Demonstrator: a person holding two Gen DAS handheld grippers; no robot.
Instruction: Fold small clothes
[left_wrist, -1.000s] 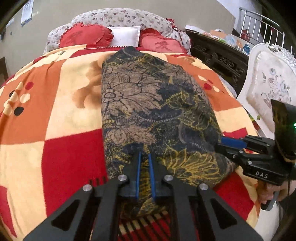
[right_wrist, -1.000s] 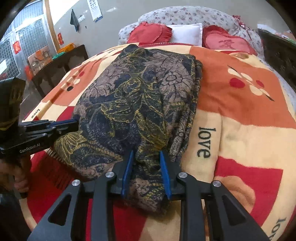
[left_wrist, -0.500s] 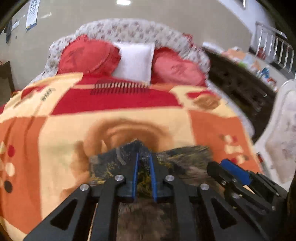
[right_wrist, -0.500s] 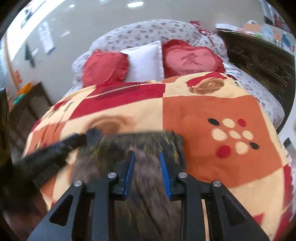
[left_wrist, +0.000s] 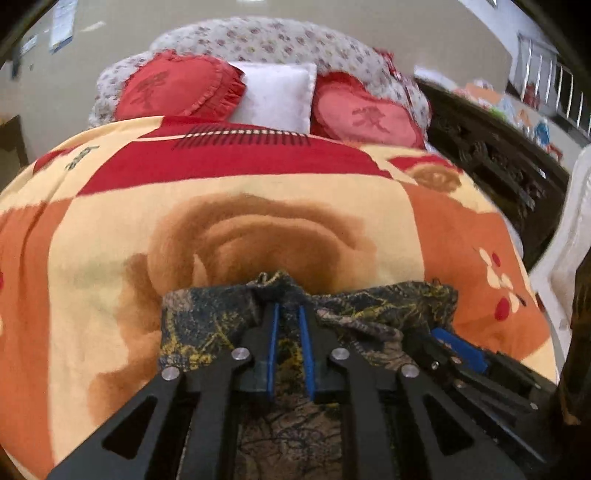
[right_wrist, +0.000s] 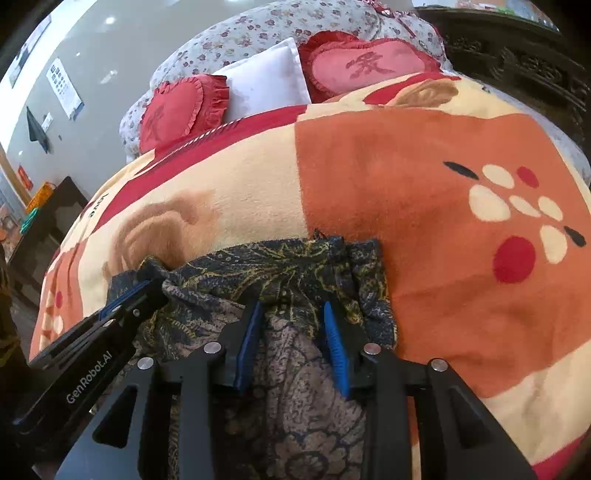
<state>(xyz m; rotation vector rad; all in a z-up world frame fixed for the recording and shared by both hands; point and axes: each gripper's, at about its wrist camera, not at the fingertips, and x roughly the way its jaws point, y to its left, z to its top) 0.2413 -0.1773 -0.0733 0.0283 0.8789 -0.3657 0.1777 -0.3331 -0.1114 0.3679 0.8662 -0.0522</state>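
Garment (left_wrist: 207, 332), dark navy-and-tan floral print with yellow linework, lies on the near part of the blanket (left_wrist: 110, 258), doubled over so its far edge runs straight across both views; that edge sits over the brown rose motif on the cream patch in the left wrist view, and just left of the orange patch with the white-and-red blossom in the right wrist view (right_wrist: 295, 424); left gripper (left_wrist: 287, 310) is pinched nearly closed, blue pads on either side of a small bunched peak of the cloth at the far edge, fabric puckered up past the tips; same gripper shows in the right wrist view (right_wrist: 151, 282) at the left end of the fold, tips buried in a gathered knot of fabric; right gripper (right_wrist: 291, 306) has jaws opening, blue pads spread with cloth lying between them; frames don't show the pads pressing on it, fabric there lies flat rather than bunched; right gripper also appears in the left wrist view (left_wrist: 439, 338) at the right end of the fold, one blue pad visible over the cloth; behind the blanket: two red heart cushions (left_wrist: 177, 88) with a white pillow (left_wrist: 277, 96) between them, against a floral headboard (left_wrist: 280, 40); dark carved wooden furniture (right_wrist: 517, 59) on the right; slight blur in both views.
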